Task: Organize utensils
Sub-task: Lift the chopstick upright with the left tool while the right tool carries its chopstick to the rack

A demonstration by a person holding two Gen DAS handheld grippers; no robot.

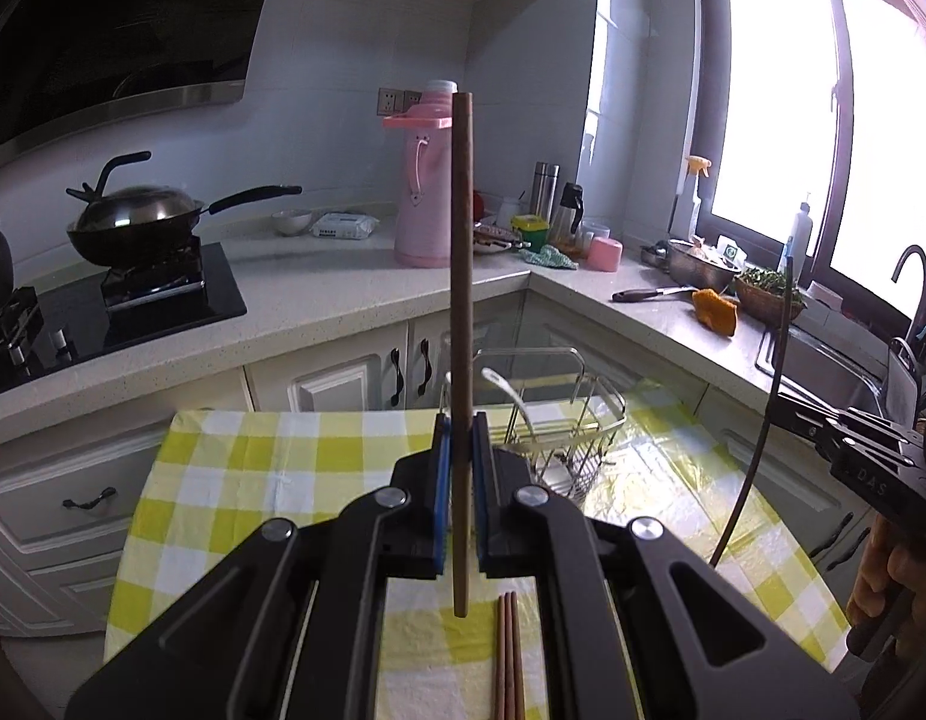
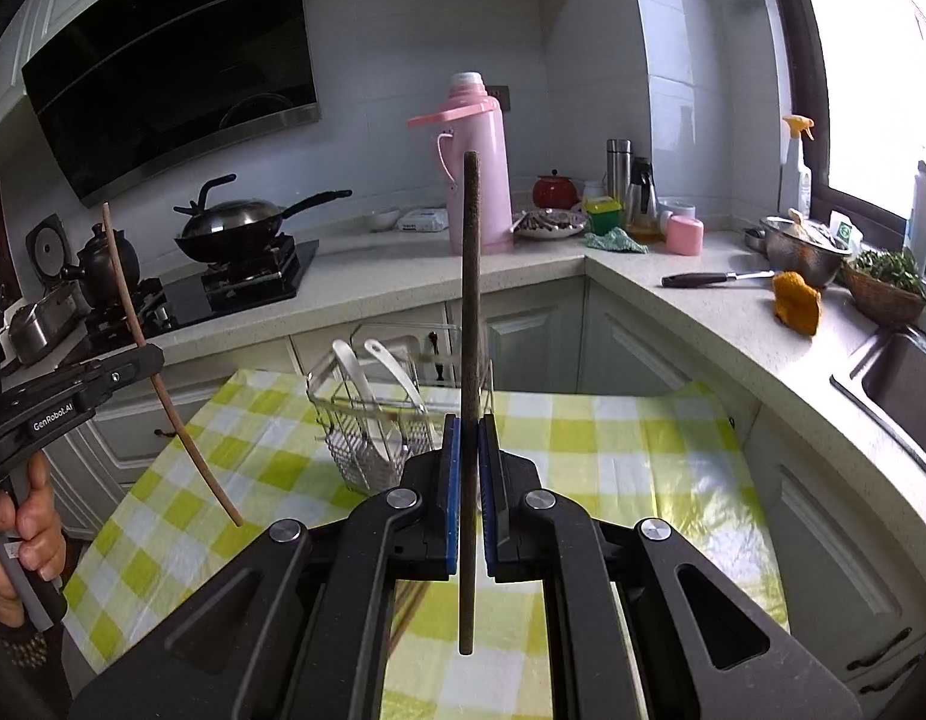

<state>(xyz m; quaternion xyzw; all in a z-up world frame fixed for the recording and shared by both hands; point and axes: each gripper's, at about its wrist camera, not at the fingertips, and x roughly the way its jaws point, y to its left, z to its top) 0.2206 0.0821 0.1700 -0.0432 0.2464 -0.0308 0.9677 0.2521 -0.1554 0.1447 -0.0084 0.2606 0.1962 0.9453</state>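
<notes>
Jaws of both grippers are closed, each on one upright chopstick. Left gripper [image 1: 457, 456] pinches a brown chopstick [image 1: 461, 300] low on its length; right gripper [image 2: 469, 456] pinches a dark chopstick [image 2: 470, 360] likewise. Both sticks are held above the checked cloth [image 1: 223, 480] on the counter, with the wire basket [image 2: 373, 420], holding white spoons [image 2: 349, 366], just beyond at the far edge. More chopsticks [image 1: 509, 654] lie on the cloth, near. Risks, as judged: a long stick held near one end may pivot or slip; its tip may catch the basket rim or spoons; the light basket may tip.
</notes>
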